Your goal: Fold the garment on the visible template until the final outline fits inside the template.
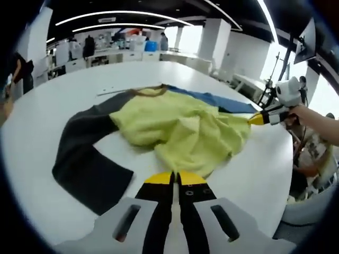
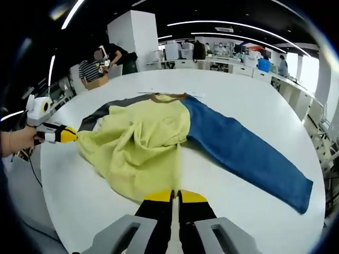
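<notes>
While bunched garment hides template, claws clamped.

1 garment; 2 tools

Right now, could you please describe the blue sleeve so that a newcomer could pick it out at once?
Find the big white table with the garment spread on it. From the crumpled yellow body, one sleeve runs out long and flat. It is the blue one; the sleeve on the other side is dark grey and curved.
</notes>
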Demonstrator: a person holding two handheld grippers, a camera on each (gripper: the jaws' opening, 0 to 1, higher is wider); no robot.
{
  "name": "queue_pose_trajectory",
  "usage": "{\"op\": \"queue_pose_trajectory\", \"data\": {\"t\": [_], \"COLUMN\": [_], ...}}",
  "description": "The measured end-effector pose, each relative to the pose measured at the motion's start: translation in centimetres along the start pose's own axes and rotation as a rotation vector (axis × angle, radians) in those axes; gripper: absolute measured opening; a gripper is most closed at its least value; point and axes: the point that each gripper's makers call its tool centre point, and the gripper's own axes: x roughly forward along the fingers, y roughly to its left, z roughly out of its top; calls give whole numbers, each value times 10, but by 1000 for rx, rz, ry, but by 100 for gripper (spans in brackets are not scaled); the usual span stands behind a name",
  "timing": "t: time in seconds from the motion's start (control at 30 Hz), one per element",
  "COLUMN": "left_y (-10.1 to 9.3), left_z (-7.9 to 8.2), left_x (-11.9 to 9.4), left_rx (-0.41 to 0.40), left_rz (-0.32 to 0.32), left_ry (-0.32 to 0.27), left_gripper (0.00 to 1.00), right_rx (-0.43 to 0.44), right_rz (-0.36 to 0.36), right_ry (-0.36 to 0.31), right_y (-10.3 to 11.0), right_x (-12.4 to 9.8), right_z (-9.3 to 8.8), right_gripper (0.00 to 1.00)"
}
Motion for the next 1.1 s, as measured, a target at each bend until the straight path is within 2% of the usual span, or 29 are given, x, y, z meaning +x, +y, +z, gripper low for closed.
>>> {"op": "queue_pose_trajectory", "data": {"t": [0.2, 0.4, 0.43, 0.53, 0.73, 0.93, 1.0, 1.1], "left_y": [0, -1, -3, -1, -1, -2, -3, -4], "left_z": [-7, -20, -20, -25, -34, -44, -48, -55], "left_x": [-10, -22, -25, -32, -45, -53, -56, -62], "left_rx": [-22, -39, -70, -94, -117, -136, -140, -143], "left_rz": [14, 25, 18, 25, 62, 73, 73, 74], "left_ry": [-6, -1, -24, -27, -30, -21, -16, -4], "left_gripper": [0, 0, 0, 0, 0, 0, 0, 0], "right_rx": [-3, -27, -29, -36, 26, 35, 38, 40], "right_rz": [-1, 1, -1, -16, -36, -61, -70, -82], "right_ry": [-5, 4, 4, 11, -15, -20, -49, -52], "right_y": [6, 15, 16, 17, 20, 23, 24, 26], "right_x": [-10, -19, -20, -23, -31, -41, -45, -49], "right_z": [-4, -15, -16, -23, -30, -40, -41, -48], "right_gripper": [0, 0, 0, 0, 0, 0, 0, 0]}}
